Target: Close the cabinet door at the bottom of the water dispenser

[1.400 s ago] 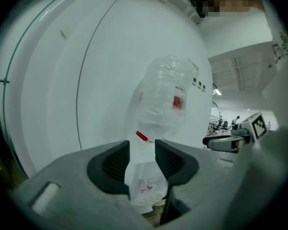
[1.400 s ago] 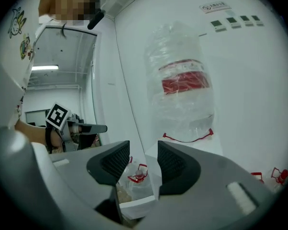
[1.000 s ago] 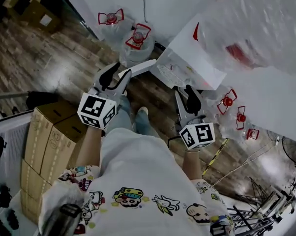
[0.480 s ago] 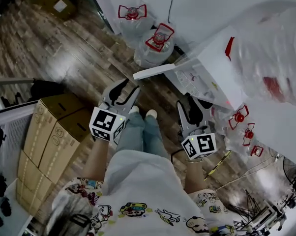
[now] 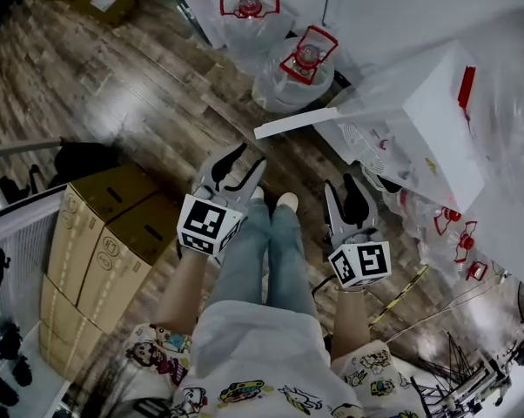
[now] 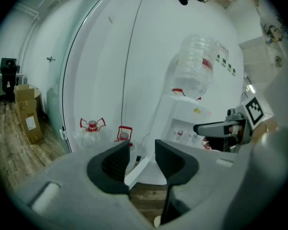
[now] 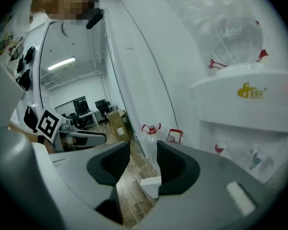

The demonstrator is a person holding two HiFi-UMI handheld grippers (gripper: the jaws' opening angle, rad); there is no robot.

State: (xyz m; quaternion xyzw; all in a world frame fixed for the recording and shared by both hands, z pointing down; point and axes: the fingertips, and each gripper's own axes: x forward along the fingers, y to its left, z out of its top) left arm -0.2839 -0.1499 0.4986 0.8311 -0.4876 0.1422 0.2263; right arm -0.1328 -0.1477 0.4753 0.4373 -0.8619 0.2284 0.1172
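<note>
Fingers (image 6: 116, 163) of left gripper (image 5: 233, 171) and right gripper (image 5: 344, 205) are standing apart, empty. Both are sinking lower than a second ago, nearing the cabinet door (image 5: 297, 122), which is hanging open under the water dispenser (image 5: 429, 129); push not yet begun.

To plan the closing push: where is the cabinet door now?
In the head view, the cabinet door stands open, sticking out leftward from the water dispenser, beside a water bottle and beyond the left gripper.
</note>
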